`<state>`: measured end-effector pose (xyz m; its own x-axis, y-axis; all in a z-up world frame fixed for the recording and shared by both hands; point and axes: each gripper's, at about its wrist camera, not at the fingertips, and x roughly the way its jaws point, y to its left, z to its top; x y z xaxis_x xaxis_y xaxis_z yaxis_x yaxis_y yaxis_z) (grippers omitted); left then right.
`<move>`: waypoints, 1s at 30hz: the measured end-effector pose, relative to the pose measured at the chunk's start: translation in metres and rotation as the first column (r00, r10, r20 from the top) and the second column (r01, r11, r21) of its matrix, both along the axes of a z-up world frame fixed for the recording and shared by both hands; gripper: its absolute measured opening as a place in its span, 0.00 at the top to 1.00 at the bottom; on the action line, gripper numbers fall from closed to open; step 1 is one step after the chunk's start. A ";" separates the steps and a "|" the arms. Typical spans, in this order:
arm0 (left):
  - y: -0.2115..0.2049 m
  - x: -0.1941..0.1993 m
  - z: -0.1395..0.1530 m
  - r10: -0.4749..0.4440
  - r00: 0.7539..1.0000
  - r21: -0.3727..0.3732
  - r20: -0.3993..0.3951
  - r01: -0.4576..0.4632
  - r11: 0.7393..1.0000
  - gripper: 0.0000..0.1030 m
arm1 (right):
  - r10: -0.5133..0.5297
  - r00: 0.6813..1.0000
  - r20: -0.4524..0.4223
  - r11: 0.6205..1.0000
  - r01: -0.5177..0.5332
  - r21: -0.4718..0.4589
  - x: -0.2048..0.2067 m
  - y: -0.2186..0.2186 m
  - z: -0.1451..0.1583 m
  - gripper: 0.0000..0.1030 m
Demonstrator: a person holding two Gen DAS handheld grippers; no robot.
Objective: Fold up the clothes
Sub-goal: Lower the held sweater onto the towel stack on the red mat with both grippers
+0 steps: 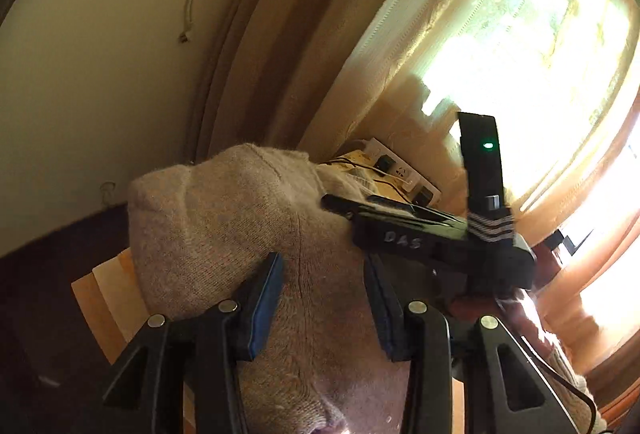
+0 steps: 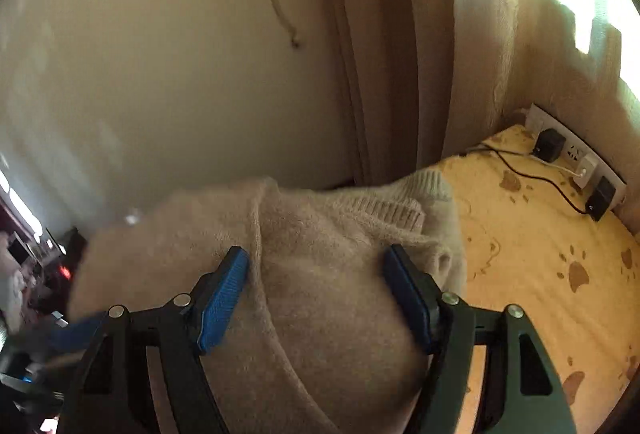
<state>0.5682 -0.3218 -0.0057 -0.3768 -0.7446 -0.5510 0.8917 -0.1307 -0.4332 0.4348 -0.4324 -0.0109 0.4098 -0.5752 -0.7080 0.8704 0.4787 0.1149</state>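
A beige knitted sweater [image 1: 224, 218] is bunched up and lifted above the table; it also fills the lower middle of the right wrist view [image 2: 320, 274], its ribbed hem [image 2: 384, 208] at the top. My left gripper [image 1: 324, 266] has its blue pads spread, with a thick bundle of the sweater between them. My right gripper [image 2: 316, 262] has its pads spread too, with sweater fabric between them. In the left wrist view the right gripper's black body [image 1: 432, 238] lies just right of the sweater.
The table has a yellow cloth with brown paw prints [image 2: 540, 254]. A white power strip [image 2: 580, 162] with black plugs and cables lies at its far edge. Curtains [image 1: 420, 54] and a bright window stand behind. A pale wall is at left.
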 end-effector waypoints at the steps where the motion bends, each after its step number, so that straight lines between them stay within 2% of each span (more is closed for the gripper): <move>1: 0.002 -0.006 -0.002 -0.001 0.999 -0.014 0.033 0.001 1.000 0.58 | 0.005 0.999 -0.034 1.000 -0.005 -0.018 0.002 0.003 -0.005 0.28; 5: 0.013 -0.024 -0.011 -0.011 0.989 -0.087 0.144 0.024 0.996 0.58 | -0.024 1.000 0.009 0.996 0.025 -0.089 -0.012 0.025 0.003 0.28; 8: 0.013 -0.019 -0.008 -0.006 0.992 -0.105 0.122 0.019 0.994 0.58 | -0.047 0.997 0.059 0.986 0.056 -0.159 -0.025 0.047 0.015 0.28; 11: 0.011 -0.007 0.006 0.002 0.998 -0.105 0.069 0.005 0.995 0.58 | -0.065 0.992 0.110 0.970 0.089 -0.228 -0.038 0.069 0.027 0.27; 14: 0.019 -0.005 0.027 0.012 0.995 -0.166 0.102 0.006 0.986 0.58 | -0.080 0.983 0.162 0.948 0.126 -0.293 -0.051 0.091 0.038 0.22; 17: 0.018 -0.001 0.042 0.000 0.997 -0.195 0.081 0.016 0.981 0.58 | -0.091 0.975 0.203 0.920 0.160 -0.359 -0.064 0.117 0.047 0.17; 20: 0.006 0.000 0.044 0.013 0.997 -0.199 0.079 0.003 0.980 0.58 | -0.064 0.987 0.148 0.901 0.121 -0.416 -0.068 0.164 0.022 0.17; 22: -0.009 -0.003 0.034 0.005 0.997 -0.162 0.077 0.007 0.987 0.58 | -0.017 0.997 0.076 0.904 0.047 -0.425 -0.058 0.181 0.003 0.17; 25: -0.028 -0.012 0.013 -0.003 0.996 -0.089 0.088 0.011 0.996 0.57 | 0.022 0.999 -0.038 0.928 -0.034 -0.370 -0.043 0.180 -0.022 0.16; 26: -0.030 -0.016 0.006 -0.006 0.995 -0.080 0.097 0.014 0.997 0.48 | 0.032 0.997 -0.075 0.937 -0.056 -0.344 -0.038 0.177 -0.030 0.09; 27: -0.027 -0.022 0.003 -0.008 0.993 -0.108 0.116 0.020 0.994 0.42 | 0.043 0.993 -0.112 0.945 -0.076 -0.317 -0.033 0.174 -0.039 0.04; 28: -0.023 -0.027 0.000 -0.009 0.991 -0.136 0.136 0.027 0.990 0.30 | 0.051 0.990 -0.132 0.952 -0.088 -0.295 -0.030 0.172 -0.046 0.00; 29: -0.020 -0.033 -0.002 -0.010 0.988 -0.162 0.157 0.035 0.986 0.21 | 0.051 0.991 -0.120 0.956 -0.084 -0.283 -0.033 0.169 -0.051 0.00; 30: -0.016 -0.041 -0.004 -0.005 0.981 -0.185 0.194 0.042 0.982 0.19 | 0.051 0.993 -0.107 0.960 -0.079 -0.270 -0.036 0.167 -0.056 0.00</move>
<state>0.5272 -0.3375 -0.0102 -0.2965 -0.8337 -0.4658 0.9514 -0.2154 -0.2202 0.3987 -0.2659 -0.0671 0.3892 -0.7269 -0.5659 0.8367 0.5359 -0.1129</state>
